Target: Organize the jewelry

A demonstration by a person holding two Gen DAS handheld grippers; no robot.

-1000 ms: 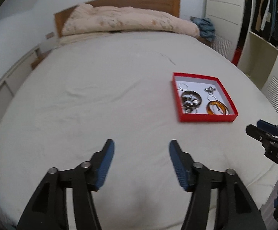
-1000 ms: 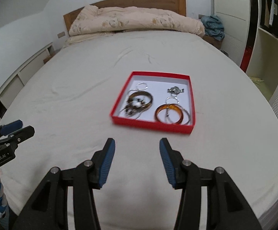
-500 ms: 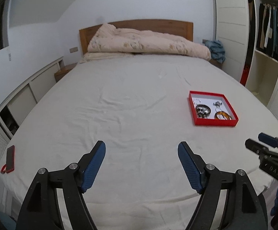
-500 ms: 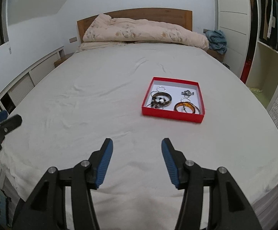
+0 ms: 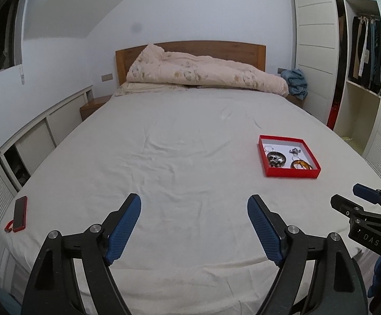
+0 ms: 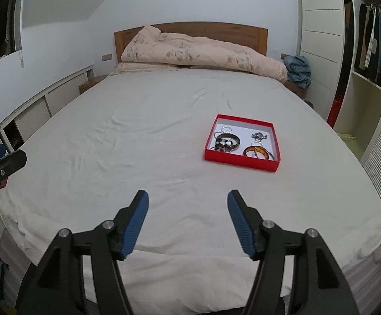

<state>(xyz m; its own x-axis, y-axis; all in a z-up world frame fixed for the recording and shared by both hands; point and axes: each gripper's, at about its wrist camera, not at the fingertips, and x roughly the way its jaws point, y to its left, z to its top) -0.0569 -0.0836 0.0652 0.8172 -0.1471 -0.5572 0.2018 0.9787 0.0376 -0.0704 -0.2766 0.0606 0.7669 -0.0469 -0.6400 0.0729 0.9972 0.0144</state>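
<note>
On the bed, one red tray held tangled, uncountable jewelry; left gripper and right gripper were opening, empty.

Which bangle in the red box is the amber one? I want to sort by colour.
The amber bangle lies in the red box's near right corner; the dark bangle beside it holds beads.
</note>
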